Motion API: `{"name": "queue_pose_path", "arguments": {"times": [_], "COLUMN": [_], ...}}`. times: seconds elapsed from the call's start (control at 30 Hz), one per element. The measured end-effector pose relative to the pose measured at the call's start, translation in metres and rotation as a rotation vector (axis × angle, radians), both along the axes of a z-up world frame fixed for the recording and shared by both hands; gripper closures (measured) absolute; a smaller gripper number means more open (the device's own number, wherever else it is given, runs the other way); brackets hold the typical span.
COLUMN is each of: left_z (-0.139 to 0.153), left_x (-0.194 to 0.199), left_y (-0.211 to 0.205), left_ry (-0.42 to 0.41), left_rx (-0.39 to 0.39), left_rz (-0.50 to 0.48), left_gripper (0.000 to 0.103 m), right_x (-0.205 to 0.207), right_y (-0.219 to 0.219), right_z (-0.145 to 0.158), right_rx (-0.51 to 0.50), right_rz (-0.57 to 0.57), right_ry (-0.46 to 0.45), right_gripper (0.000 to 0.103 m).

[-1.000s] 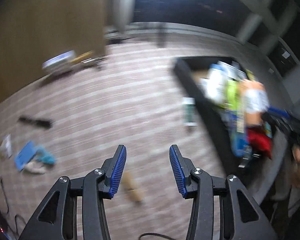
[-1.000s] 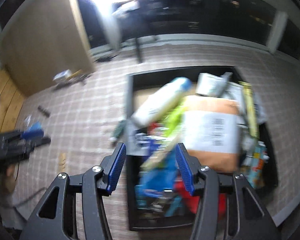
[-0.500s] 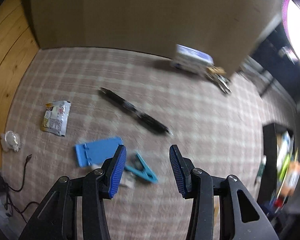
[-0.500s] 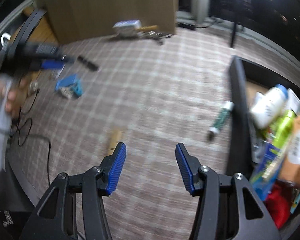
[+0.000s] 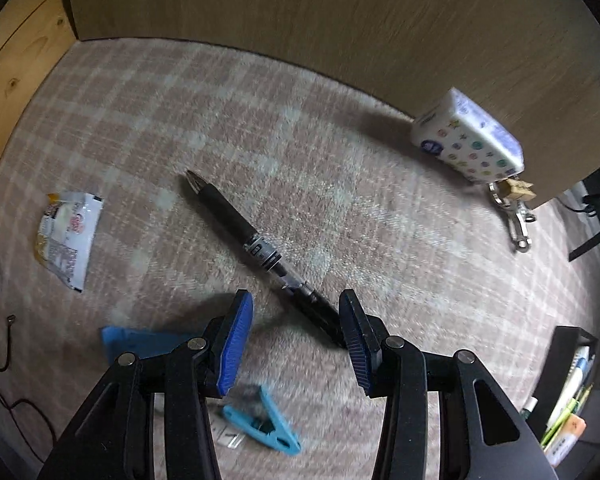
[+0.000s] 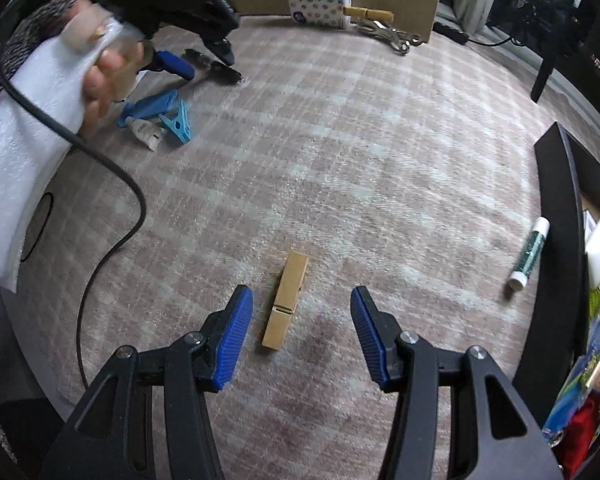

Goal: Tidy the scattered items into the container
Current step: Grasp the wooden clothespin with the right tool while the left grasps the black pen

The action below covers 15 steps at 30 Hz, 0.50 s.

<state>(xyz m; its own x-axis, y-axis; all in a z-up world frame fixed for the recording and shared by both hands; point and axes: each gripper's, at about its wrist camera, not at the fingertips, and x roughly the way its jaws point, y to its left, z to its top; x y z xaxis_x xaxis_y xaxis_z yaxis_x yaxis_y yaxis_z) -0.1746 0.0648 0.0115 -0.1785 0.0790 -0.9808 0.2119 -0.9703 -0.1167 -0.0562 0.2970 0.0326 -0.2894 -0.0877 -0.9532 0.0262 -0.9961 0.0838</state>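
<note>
Pen (image 5: 256, 248) lying slantwise on the checked carpet (image 5: 340, 184), tip end pointing away, butt end reaching in between the left tongs (image 5: 296, 336), close against the right-hand pad. Left tongs spread open, gripping nothing, low over the carpet. Near the pen, on the tongs' side: a blue card (image 5: 140, 338) partly hidden under the left pad, and a teal clip (image 5: 268, 428) just beside it, blurred. Left of the pen, well apart, a crumpled sachet (image 5: 68, 236). Right of the pen and farther off, a dotted tissue pack (image 5: 468, 140) against a brown board (image 5: 340, 20), with a wooden peg (image 5: 518, 190) and a metal clasp (image 5: 518, 226) just beside the pack. Far right of the pen, a corner of the black bin (image 5: 560, 368), things standing in it.

From the right wrist view: wooden clothespin (image 6: 286, 306) flat on the carpet, between the right tongs (image 6: 302, 336) and nearer the left pad, touching neither. Right tongs wide open, holding nothing. Right of the clothespin, a green tube (image 6: 529, 254) lying just beside the bin's wall (image 6: 560, 240); bin crowded with bottles and packets. Far beyond the clothespin, the left hand (image 6: 100, 52), wrapped in white cloth, holding its tongs down over the pen
</note>
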Motion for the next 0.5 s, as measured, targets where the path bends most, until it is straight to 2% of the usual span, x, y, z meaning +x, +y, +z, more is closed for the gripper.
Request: {"name": "queue_pose_path", "arguments": {"times": [0.13,0.27,0.5], "left_z": [-0.002,-0.004,-0.007], "left_x": [0.002,0.009,0.021], "left_y": [0.009,0.016,0.024], "left_ry": [0.007,0.023,0.041], "left_rx": [-0.037,-0.078,-0.121], "left_rz": [-0.031,-0.078,-0.123], "left_gripper": [0.060,0.062,0.067], "right_x": [-0.001,-0.001,0.004], "right_y": [0.002,0.000,-0.003], "right_z": [-0.006,-0.014,-0.017], "right_rx": [0.005,0.026,0.074], "right_rz": [-0.001,0.016,0.050], "right_ry": [-0.011,-0.028,-0.024], "right_gripper": [0.055,0.062,0.065]}}
